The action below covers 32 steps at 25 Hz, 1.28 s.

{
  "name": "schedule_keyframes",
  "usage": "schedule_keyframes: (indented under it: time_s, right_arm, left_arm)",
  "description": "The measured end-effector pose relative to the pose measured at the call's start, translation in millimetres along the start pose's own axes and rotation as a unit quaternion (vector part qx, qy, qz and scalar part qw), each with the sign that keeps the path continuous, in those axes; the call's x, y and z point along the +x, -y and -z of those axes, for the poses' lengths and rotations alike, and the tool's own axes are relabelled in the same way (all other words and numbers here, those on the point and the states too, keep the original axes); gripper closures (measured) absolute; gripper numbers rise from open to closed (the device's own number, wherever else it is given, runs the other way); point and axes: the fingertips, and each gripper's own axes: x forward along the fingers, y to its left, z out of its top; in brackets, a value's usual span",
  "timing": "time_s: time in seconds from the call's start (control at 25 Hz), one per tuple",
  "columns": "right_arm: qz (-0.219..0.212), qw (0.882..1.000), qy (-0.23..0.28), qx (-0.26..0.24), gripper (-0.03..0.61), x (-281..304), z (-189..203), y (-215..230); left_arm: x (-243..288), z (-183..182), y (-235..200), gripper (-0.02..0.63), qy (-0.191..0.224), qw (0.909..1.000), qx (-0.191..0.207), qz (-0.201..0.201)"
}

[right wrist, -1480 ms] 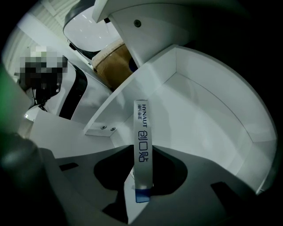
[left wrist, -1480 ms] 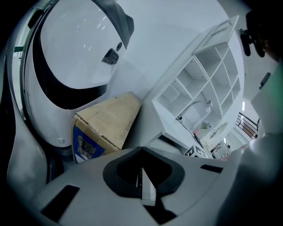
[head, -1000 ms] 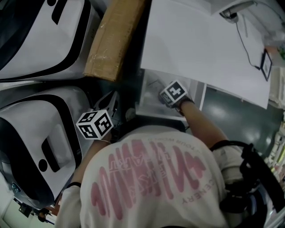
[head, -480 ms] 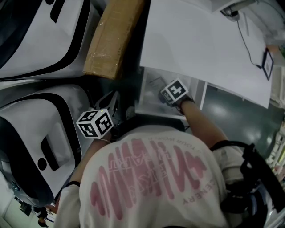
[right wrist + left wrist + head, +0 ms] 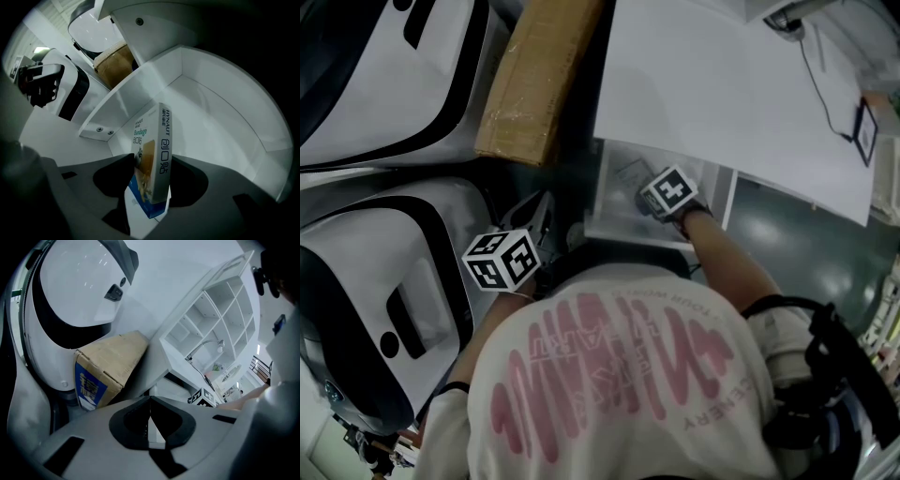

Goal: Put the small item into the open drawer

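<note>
A small white and blue bandage box [image 5: 151, 140] stands on edge inside the open white drawer [image 5: 220, 108], leaning between the jaws of my right gripper [image 5: 152, 164]. Those jaws have just been opening and stand a little apart from the box, no longer pressing it. In the head view the right gripper [image 5: 649, 202] reaches down into the drawer [image 5: 609, 225] under the white tabletop [image 5: 722, 94]; the box itself is hidden there. My left gripper [image 5: 149, 401] hangs left of the drawer, its jaw tips meeting with nothing in them. It also shows in the head view [image 5: 539, 214].
A brown cardboard box [image 5: 534, 84] lies between the tabletop and two large white and black machines [image 5: 384, 75] [image 5: 375, 300]. The person's back and shoulder fill the lower head view. White shelving [image 5: 220, 310] rises beyond the table.
</note>
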Motion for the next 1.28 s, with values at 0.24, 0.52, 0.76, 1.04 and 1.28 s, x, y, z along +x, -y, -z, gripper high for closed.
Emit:
schedule_keyframes:
  time_s: [0.24, 0.52, 0.76, 1.04, 1.28]
  right_arm:
    - [0.007, 1.0, 0.008, -0.004, 0.337, 2, -3, 4]
    - [0.02, 1.0, -0.015, 0.008, 0.314, 2, 6, 9]
    - [0.012, 1.0, 0.0, 0.016, 0.29, 6, 0, 9]
    - [0.033, 0.998, -0.044, 0.022, 0.273, 3, 15, 10]
    - [0.027, 0.997, -0.069, 0.031, 0.273, 5, 26, 7]
  left_arm:
    - [-5, 0, -2, 0.583, 0.0, 1.0, 0.0, -0.007]
    - [-6, 2, -5, 0.583, -0.001, 0.9999, -0.002, -0.01]
    - [-6, 4, -9, 0.583, -0.004, 0.9999, -0.004, -0.01]
    - [-7, 8, -14, 0.583, -0.01, 0.9999, -0.008, -0.011]
    - [-9, 8, -17, 0.583, -0.009, 0.9999, -0.008, -0.011]
